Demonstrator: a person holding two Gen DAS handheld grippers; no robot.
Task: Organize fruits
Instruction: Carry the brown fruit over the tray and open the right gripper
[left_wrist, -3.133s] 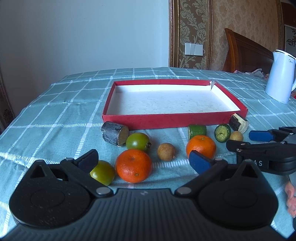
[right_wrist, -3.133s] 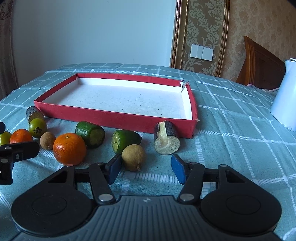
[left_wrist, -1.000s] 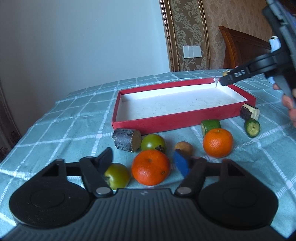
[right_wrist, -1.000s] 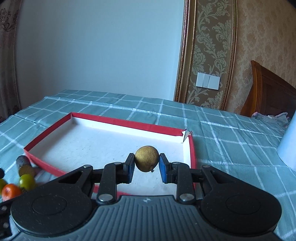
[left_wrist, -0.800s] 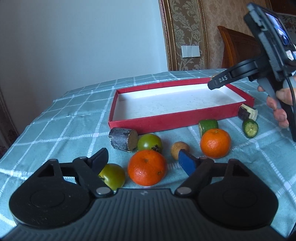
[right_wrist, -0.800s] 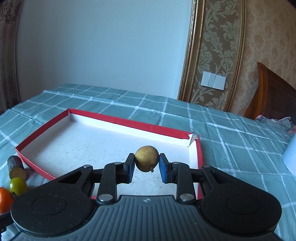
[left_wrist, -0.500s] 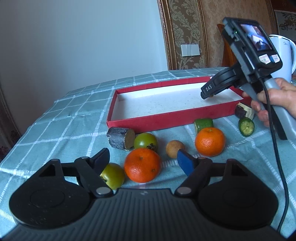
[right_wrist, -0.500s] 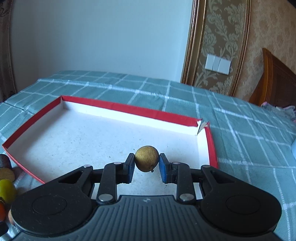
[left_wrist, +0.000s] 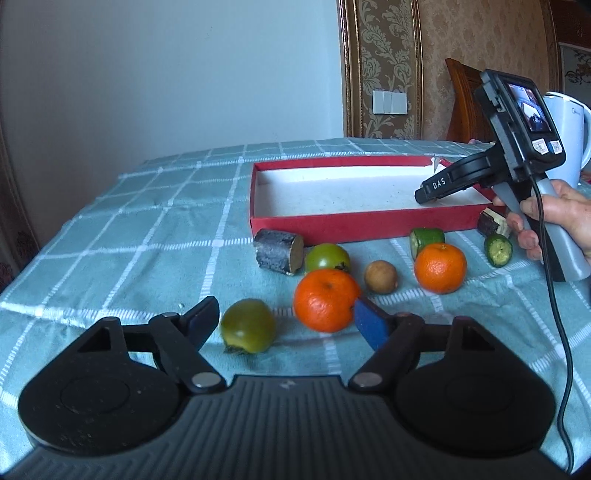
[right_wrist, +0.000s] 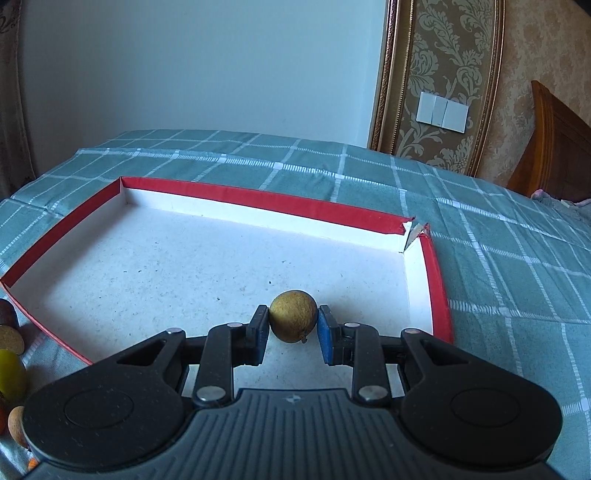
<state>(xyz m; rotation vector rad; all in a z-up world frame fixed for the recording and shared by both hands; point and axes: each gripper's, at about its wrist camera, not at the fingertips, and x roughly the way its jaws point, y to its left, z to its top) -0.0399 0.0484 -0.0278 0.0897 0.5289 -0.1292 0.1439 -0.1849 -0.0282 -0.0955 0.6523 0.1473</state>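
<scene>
My right gripper (right_wrist: 292, 325) is shut on a small round brown fruit (right_wrist: 293, 315) and holds it low over the near right part of the red tray (right_wrist: 258, 201), whose white floor is bare. In the left wrist view the right gripper (left_wrist: 424, 194) reaches over the tray's (left_wrist: 332, 225) right end. My left gripper (left_wrist: 284, 321) is open and empty above the cloth. Between its fingers lie a green tomato (left_wrist: 248, 330) and an orange (left_wrist: 325, 300). Beyond are a second green tomato (left_wrist: 327, 257), a brown fruit (left_wrist: 381, 276) and another orange (left_wrist: 440, 264).
A dark log piece (left_wrist: 277, 251) lies before the tray's left front corner. Green cut pieces (left_wrist: 426, 237) (left_wrist: 498, 251) and another dark piece (left_wrist: 491, 223) lie at the right front. A white kettle (left_wrist: 569, 140) stands far right. A checked teal cloth (left_wrist: 155, 236) covers the table.
My right gripper has carried the brown fruit forward and down into the tray's near right area. My left gripper has shifted left, so the fruits sit further right in its view.
</scene>
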